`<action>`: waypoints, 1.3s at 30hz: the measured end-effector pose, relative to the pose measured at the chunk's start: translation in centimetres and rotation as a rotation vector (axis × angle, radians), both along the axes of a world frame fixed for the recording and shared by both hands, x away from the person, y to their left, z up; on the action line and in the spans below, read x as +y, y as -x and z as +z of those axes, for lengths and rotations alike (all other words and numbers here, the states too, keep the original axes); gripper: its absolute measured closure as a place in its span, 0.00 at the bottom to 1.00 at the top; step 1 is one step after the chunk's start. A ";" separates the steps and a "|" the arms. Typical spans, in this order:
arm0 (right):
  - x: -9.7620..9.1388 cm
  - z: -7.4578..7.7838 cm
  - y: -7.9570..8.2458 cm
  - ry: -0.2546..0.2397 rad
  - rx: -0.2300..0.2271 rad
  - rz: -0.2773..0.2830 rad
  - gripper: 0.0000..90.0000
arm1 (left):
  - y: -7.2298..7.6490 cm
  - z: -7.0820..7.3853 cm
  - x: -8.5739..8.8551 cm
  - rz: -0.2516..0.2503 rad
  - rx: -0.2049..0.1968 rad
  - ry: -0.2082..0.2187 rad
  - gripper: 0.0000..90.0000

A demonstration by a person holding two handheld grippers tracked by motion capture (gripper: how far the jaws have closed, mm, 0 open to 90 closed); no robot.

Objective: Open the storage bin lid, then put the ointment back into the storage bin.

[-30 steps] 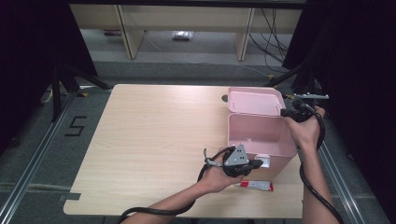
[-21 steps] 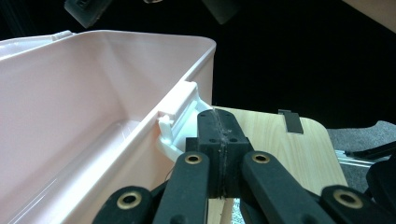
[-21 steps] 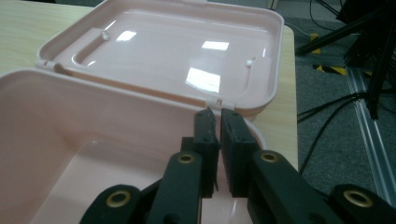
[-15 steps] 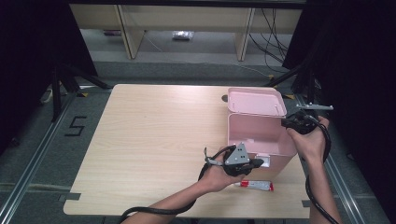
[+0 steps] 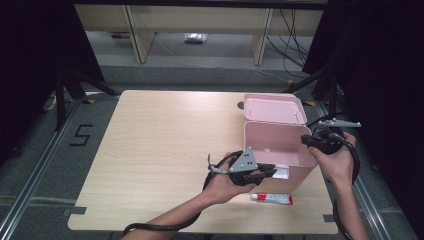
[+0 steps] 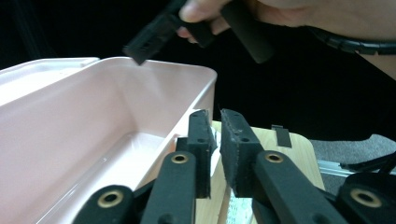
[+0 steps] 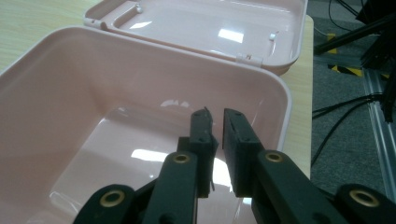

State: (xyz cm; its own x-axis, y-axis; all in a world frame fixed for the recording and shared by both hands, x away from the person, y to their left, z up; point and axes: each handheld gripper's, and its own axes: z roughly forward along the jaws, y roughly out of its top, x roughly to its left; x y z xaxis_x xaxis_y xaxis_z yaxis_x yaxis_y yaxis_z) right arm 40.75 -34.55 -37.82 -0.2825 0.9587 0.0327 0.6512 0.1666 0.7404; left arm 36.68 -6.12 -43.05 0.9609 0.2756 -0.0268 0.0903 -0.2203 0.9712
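Pink box (image 5: 280, 145) sits right of centre in the high view, on the right part of the worktop (image 5: 165, 155), open, with its lid (image 5: 274, 108) folded back flat behind it toward the top of the frame. Inside looks bare in the right gripper view, just glare on the floor of the box (image 7: 140, 140), lid (image 7: 210, 23) across the top of that frame. Left hand-held gripper (image 5: 267, 171) is low centre in the high view, at the box's near-left corner, just beside the front wall; whether it touches I can't tell. Its jaws have just been opening: in the left gripper view a narrow gap shows between the pads, nothing in it, tips (image 6: 219, 126) over the rim corner of the box (image 6: 93, 116). Right hand-held gripper (image 5: 307, 141) is at the right edge of the box, held from the right side of the frame, and shows again at the top of the left gripper view (image 6: 196, 32). Its jaws have also just been opening: small gap, nothing gripped, tips (image 7: 218, 122) hanging over the box interior near the right wall. A white tube with a red end (image 5: 272, 198) lies flat on the worktop in front of the box, lower right of centre, just beside the left hand (image 5: 225, 182).
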 end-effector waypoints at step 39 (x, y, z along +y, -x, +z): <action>0.4 0.2 4.6 -0.002 0.076 0.199 0.83 | -2.5 0.8 5.6 0.177 0.029 0.011 0.54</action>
